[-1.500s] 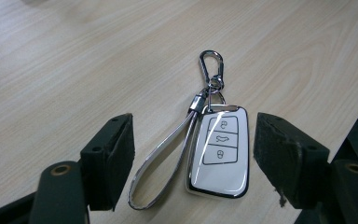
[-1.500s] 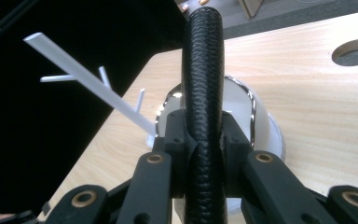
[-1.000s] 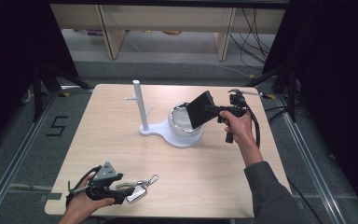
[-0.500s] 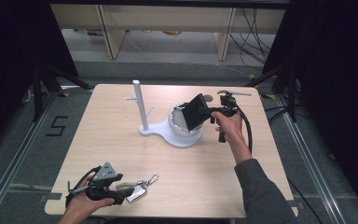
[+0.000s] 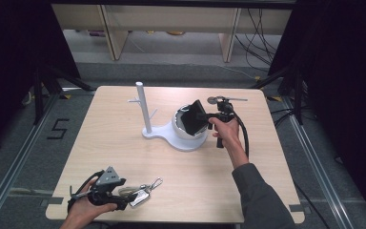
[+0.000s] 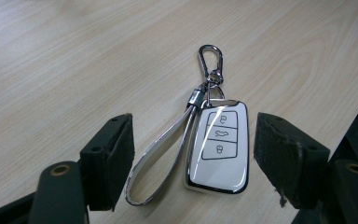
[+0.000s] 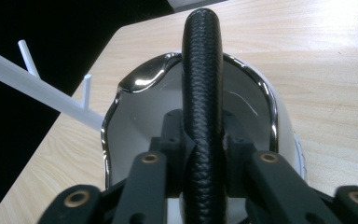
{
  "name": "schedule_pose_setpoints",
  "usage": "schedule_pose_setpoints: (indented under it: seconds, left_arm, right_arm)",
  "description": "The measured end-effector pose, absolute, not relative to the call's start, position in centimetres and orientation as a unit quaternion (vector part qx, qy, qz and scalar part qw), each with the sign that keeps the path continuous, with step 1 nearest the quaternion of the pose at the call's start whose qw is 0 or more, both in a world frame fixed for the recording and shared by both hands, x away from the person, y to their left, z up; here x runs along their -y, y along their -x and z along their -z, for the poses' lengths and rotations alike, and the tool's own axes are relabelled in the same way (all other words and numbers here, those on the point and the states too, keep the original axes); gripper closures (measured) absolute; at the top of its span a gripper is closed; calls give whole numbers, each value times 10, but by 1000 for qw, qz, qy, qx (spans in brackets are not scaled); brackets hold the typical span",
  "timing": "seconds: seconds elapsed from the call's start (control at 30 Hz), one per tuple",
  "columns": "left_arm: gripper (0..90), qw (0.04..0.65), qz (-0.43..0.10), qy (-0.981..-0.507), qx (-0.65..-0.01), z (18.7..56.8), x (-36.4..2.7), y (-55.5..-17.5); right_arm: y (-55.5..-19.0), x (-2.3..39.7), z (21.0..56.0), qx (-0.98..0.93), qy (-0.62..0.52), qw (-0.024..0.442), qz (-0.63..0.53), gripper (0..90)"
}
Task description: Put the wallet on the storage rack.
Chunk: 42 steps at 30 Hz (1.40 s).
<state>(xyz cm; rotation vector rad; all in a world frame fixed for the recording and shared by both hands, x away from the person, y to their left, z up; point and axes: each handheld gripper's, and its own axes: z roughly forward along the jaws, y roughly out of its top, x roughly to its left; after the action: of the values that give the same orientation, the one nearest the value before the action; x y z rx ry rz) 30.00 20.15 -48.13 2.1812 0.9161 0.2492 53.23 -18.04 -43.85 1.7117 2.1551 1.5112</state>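
**Black wallet lowered into the white bowl**

Black leather: the wallet [image 7: 202, 93] stands on edge between the pads of the right gripper [image 5: 205, 116], whose jaws have just eased open a little yet remain against its sides. It hangs tilted in the chrome-rimmed white bowl [image 7: 261, 88] near the middle of the table [image 5: 267, 191], beside the white post [image 5: 143, 107]. At the near left corner, the left gripper [image 6: 193, 172] rests wide open around the key fob [image 6: 220, 144], pads clear of it.
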Motion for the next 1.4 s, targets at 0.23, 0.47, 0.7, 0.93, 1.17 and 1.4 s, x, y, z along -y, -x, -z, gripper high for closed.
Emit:
schedule_pose_setpoints:
  seconds: [0.23, 0.47, 0.7, 0.93, 1.17, 1.4]
  left_arm:
    - [286, 367, -97, -855, -354, 483, -202, -301]
    - [282, 364, -97, -856, -355, 484, -203, -301]
    - [279, 362, -103, -855, -357, 482, -205, -301]
    - [277, 362, -96, -856, -356, 484, -206, -302]
    - [274, 364, -96, -854, -360, 483, -206, -301]
    - [256, 365, -90, -854, -359, 486, -206, -302]
  right_arm:
    - [-532, 191, 428, -695, -538, 48, -476, 496]
    - [-523, 208, 418, -683, -549, 39, -480, 432]
    - [-497, 227, 411, -698, -519, 57, -490, 412]
    - [-463, 234, 416, -710, -499, 47, -494, 384]
    - [-437, 226, 420, -718, -472, 46, -510, 362]
    - [-414, 218, 432, -745, -461, 41, -481, 337]
